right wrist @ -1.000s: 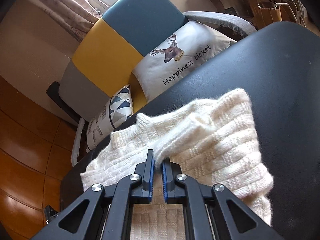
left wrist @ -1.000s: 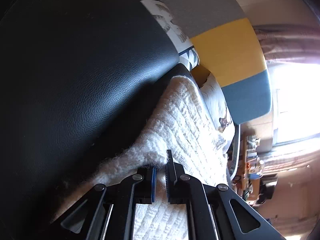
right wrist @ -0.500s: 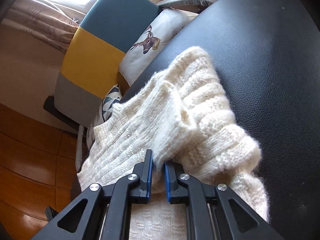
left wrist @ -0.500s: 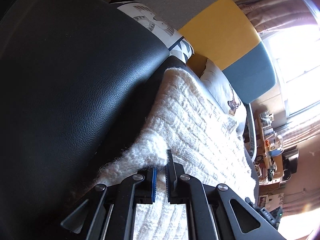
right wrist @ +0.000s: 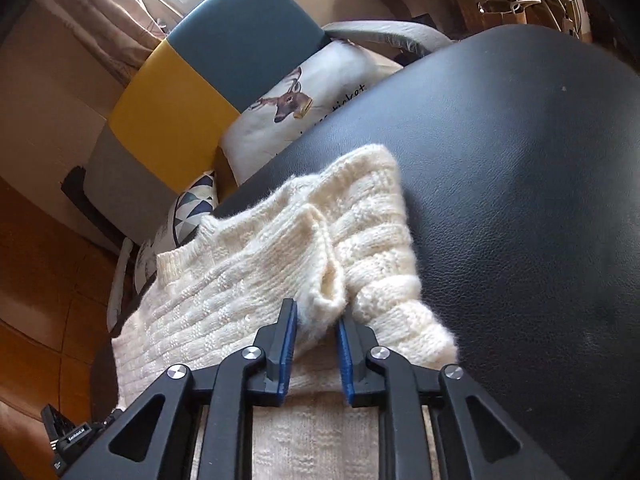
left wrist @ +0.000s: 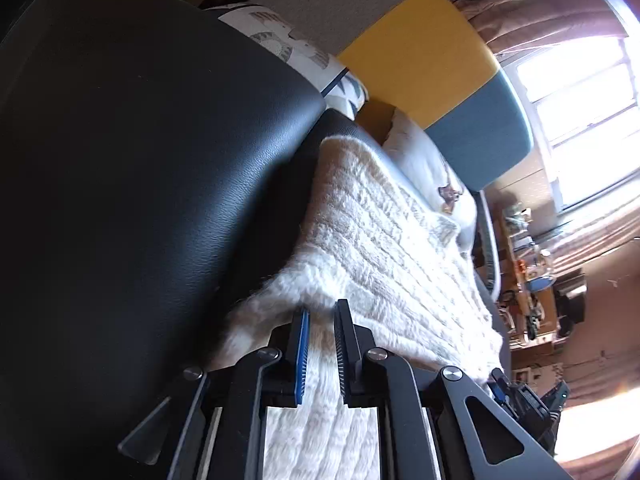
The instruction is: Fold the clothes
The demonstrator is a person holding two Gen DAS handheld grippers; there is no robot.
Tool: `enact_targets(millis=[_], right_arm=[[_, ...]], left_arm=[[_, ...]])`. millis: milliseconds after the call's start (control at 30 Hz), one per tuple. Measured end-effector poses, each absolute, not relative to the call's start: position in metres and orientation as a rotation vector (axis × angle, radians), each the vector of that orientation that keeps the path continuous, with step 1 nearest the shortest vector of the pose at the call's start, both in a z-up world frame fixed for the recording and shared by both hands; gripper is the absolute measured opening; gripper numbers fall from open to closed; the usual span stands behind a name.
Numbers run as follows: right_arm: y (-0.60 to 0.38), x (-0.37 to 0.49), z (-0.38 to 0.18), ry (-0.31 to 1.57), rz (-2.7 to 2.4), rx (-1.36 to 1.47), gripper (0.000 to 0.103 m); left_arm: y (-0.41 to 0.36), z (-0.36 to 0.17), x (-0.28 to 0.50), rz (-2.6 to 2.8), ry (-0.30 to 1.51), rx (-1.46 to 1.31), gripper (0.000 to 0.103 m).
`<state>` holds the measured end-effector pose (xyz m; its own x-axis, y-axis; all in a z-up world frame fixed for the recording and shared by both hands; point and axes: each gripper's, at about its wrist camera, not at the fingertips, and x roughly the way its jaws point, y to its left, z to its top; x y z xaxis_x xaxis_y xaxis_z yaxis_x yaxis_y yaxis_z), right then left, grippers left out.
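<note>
Left to right: your left gripper (left wrist: 321, 322) stands with jaws slightly apart, a raised edge of the cream knit sweater (left wrist: 384, 240) between them; whether the pads actually press the wool is hard to tell from this angle. The sweater lies spread on the black leather surface (left wrist: 140, 160), its far edge near the rim beside the patchwork armchair (left wrist: 420, 52). Your right gripper (right wrist: 316, 322) also has jaws parted, straddling a bunched ridge of knit without clamping it. Risk: loose, fuzzy wool may slip from either gripper or snag on the ribbed pads, spoiling the fold line. Open leather lies to the right; the far rim and deer cushion (right wrist: 304, 96) limit forward travel.
</note>
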<state>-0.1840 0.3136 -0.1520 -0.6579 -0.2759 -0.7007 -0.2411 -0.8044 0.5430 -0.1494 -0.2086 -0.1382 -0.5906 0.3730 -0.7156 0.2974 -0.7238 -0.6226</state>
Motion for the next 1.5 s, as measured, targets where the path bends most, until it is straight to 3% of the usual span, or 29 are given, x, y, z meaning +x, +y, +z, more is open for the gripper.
enact_targets(millis=[200,267,533,633,900,1100,1233,1333,1400,1500], right_arm=[[0.302,-0.172,-0.105,-0.804,-2.786,1.132,0.023],[0.280,-0.181,-0.099,-0.729,-2.719,1.143,0.023],[0.196,-0.222,-0.108,-0.442,-2.536,1.225,0.023],[0.187,-0.231,-0.117,-0.403,-2.524,1.253,0.023],[0.173,-0.241,-0.124,-0.397,-2.445,1.257,0.023],[0.119,-0.246,-0.122,-0.227,-2.329,1.219,0.023],[0.075,-0.253,-0.118,-0.152,-2.238,1.185,0.023],[0.039,-0.255,-0.117,-0.096,-2.143,1.173,0.023],[0.017,-0.252,-0.119,-0.061,-2.075,1.177,0.023],[-0.011,-0.244,-0.127,0.016,-2.021,1.199,0.023]], left_arm=[[-0.250,-0.116,-0.141,2.612,-1.093,-1.311,0.018],[-0.256,-0.115,-0.158,2.594,-1.061,-1.321,0.025],[-0.238,-0.139,-0.247,2.426,-0.911,-1.470,0.029],[-0.234,-0.145,-0.268,2.399,-0.896,-1.470,0.044],[-0.227,-0.153,-0.280,2.280,-0.883,-1.402,0.046],[-0.242,-0.162,-0.284,2.175,-1.027,-1.334,0.046],[-0.239,-0.154,-0.285,2.205,-0.954,-1.298,0.048],[-0.237,-0.148,-0.286,2.226,-0.899,-1.270,0.048],[-0.236,-0.144,-0.287,2.239,-0.863,-1.252,0.042],[-0.233,-0.138,-0.288,2.262,-0.802,-1.224,0.015]])
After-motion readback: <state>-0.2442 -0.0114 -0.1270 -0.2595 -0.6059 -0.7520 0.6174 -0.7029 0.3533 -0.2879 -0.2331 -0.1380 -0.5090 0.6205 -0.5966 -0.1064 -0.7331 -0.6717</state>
